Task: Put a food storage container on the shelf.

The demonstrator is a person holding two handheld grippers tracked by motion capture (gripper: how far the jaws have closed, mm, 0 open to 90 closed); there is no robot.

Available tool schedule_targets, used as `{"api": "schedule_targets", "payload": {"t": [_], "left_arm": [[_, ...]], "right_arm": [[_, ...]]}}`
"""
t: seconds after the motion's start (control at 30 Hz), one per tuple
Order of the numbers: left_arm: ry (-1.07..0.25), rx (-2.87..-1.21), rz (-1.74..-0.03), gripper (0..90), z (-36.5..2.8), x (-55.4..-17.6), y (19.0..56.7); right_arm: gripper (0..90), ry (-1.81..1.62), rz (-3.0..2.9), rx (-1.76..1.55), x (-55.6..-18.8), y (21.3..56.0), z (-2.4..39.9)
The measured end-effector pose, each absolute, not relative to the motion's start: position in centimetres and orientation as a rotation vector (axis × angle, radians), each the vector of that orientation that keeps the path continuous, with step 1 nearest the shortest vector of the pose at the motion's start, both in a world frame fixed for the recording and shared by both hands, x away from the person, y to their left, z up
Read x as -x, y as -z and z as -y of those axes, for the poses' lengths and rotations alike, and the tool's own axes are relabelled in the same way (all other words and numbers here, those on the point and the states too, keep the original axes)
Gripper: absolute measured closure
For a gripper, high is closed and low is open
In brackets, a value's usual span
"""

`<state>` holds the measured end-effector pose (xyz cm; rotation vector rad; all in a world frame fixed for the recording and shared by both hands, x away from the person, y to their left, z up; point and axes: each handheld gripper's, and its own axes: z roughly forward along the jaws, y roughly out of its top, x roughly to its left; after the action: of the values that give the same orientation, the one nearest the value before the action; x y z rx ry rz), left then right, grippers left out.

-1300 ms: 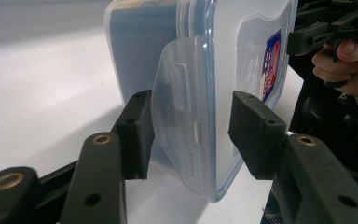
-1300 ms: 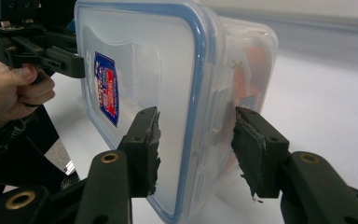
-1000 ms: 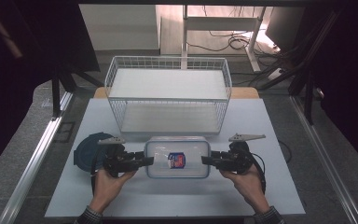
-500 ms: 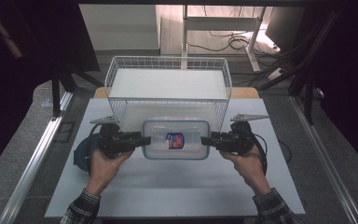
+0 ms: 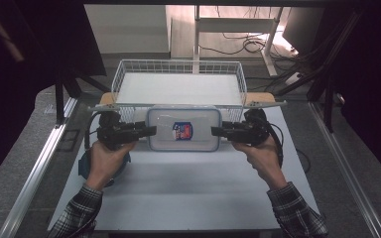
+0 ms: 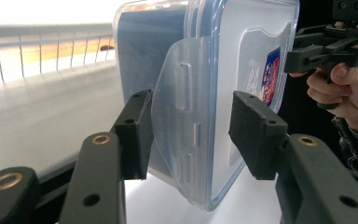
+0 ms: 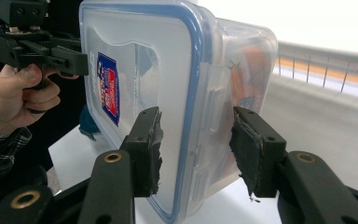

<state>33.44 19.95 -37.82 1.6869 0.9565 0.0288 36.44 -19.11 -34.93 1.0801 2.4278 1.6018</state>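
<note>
Above the bench (image 5: 188,198), box (image 5: 184,129) is held between both claws (image 5: 151,131) (image 5: 216,131); lowering into basket (image 5: 178,89) is likely next.

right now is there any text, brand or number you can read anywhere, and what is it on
No text is readable.
Blue, red and white sticker on the lid of the clear plastic clip-lid container: it carries print, too small in the high view and too blurred and slanted in both gripper views to make out.
White wire basket, white tabletop, black left gripper and black right gripper: no markings visible.
</note>
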Motion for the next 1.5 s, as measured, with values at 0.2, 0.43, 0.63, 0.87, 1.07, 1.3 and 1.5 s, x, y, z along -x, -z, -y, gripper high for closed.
{"api": "schedule_targets", "payload": {"t": [0.2,0.43,0.63,0.87,1.07,1.3,1.5], "left_arm": [[-0.035,-1.675,-0.947,50.1,-20.4,-34.7,36.6],[-0.053,-1.664,-0.937,50.1,-20.8,-36.4,34.7],[-0.073,-1.666,-0.927,50.2,-20.8,-37.8,33.0],[-0.058,-1.661,-0.925,50.2,-21.1,-40.1,31.9],[-0.049,-1.648,-0.934,50.1,-21.3,-41.8,31.5],[-0.051,-1.651,-0.961,50.0,-21.3,-42.9,31.3],[-0.061,-1.650,-0.990,48.5,-21.6,-43.7,31.7]], "right_arm": [[53.0,-1.601,-2.417,-1.069,-37.7,33.3,18.6],[53.0,-1.620,-2.398,-1.059,-39.2,31.8,18.3],[53.1,-1.654,-2.370,-1.055,-40.6,30.5,18.3],[53.0,-1.670,-2.341,-1.067,-42.5,29.3,18.2],[53.0,-1.671,-2.328,-1.098,-44.1,28.6,17.8],[52.7,-1.690,-2.322,-1.137,-45.7,28.9,17.7],[52.7,-1.676,-2.327,-1.145,-46.4,29.1,17.2]]}}
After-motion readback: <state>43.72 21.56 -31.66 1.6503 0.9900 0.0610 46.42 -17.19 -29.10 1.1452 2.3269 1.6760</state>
